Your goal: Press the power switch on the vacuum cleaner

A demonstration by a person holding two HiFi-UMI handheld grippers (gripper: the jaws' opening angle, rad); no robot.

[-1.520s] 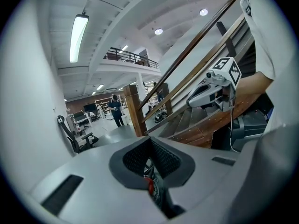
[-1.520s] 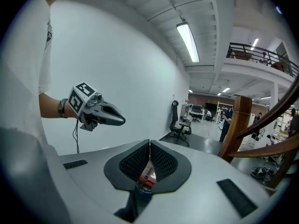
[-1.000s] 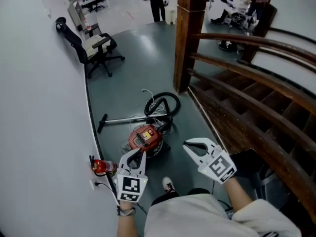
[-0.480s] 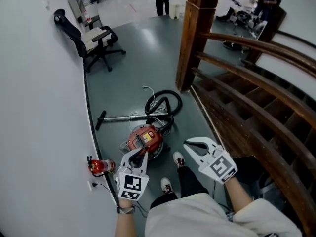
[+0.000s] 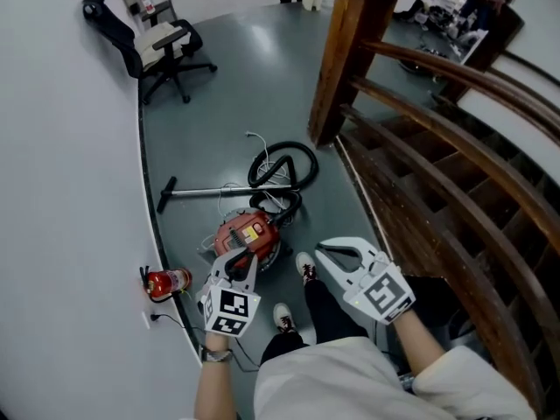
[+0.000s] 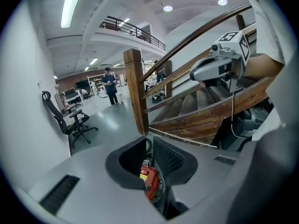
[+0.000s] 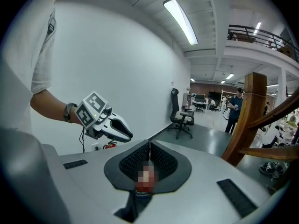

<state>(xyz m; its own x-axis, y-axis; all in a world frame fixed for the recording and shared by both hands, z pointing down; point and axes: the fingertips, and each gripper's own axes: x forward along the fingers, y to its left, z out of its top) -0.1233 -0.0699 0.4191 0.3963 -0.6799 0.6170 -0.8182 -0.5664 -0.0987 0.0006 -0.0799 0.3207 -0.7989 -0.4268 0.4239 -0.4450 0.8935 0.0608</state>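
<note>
Left hand-held gripper (image 5: pixel 242 263), lower centre of the head view, with its jaws a little apart and nothing between them. Through that gap its own view (image 6: pixel 147 141) shows the red vacuum cleaner (image 6: pixel 148 181), so the gripper already aims at the target. The vacuum cleaner (image 5: pixel 245 234) lies on the floor (image 5: pixel 219 121) just above the left gripper's tips in the frame, its lower edge overlapped by them. Whether they touch cannot be told.

The wand (image 5: pixel 197 191) runs from the body toward the frame's left, and the hose (image 5: pixel 282 164) loops above. The power switch probably sits on the body's top panel, but it is too small to single out.

Right hand-held gripper (image 5: pixel 322 252), with jaw tips together and empty, hangs to the body's lower right. The left gripper is judged the nearer, needing a short reach forward and down.
</note>
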